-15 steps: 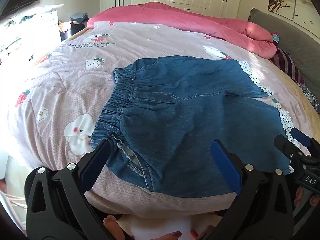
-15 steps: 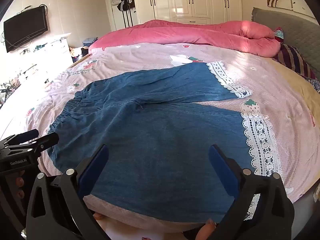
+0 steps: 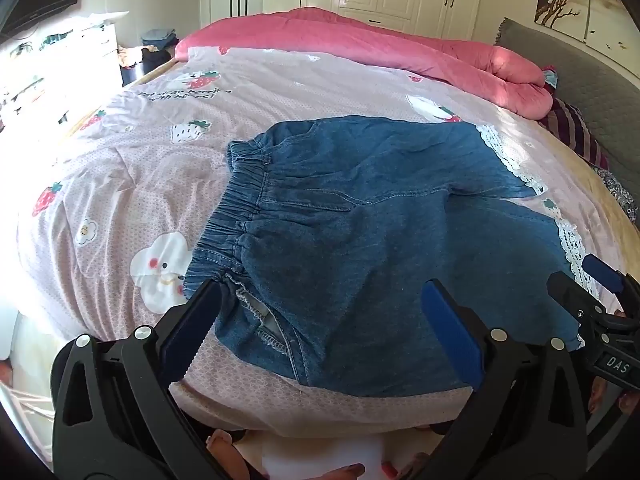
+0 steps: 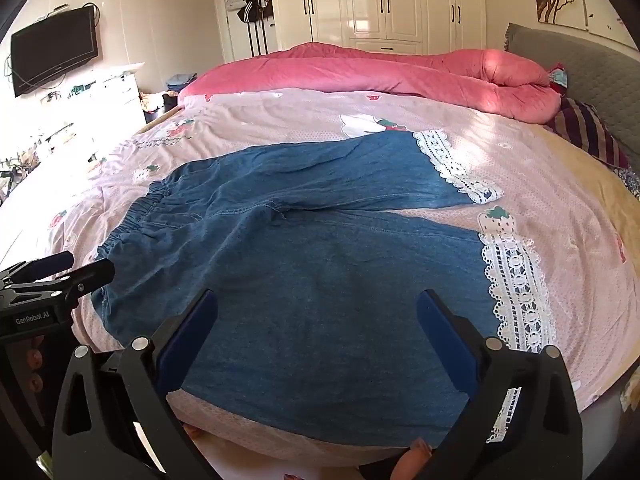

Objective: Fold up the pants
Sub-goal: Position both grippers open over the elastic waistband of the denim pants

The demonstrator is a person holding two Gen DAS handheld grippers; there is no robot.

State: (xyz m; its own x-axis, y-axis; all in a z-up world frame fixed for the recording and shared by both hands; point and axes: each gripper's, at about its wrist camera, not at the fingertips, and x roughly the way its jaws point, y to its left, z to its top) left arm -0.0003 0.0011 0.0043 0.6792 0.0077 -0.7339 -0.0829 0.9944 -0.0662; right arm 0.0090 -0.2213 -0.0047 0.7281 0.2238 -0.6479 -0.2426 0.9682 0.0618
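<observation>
The denim pants (image 4: 320,264) lay spread flat on the bed (image 4: 560,184) (lace cuffs to the right). The left gripper (image 3: 324,316) and right gripper (image 4: 316,324) hovered above them, jaws fully apart, holding nothing.

Black left gripper (image 3: 320,328), blue pads, silver screws.

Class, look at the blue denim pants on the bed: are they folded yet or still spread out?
Spread out. The pants lie flat on the bed, both lace-hemmed legs apart, none doubled over.

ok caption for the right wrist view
Open right gripper above lace-hemmed denim pants spread flat on a pink bedsheet.
</observation>
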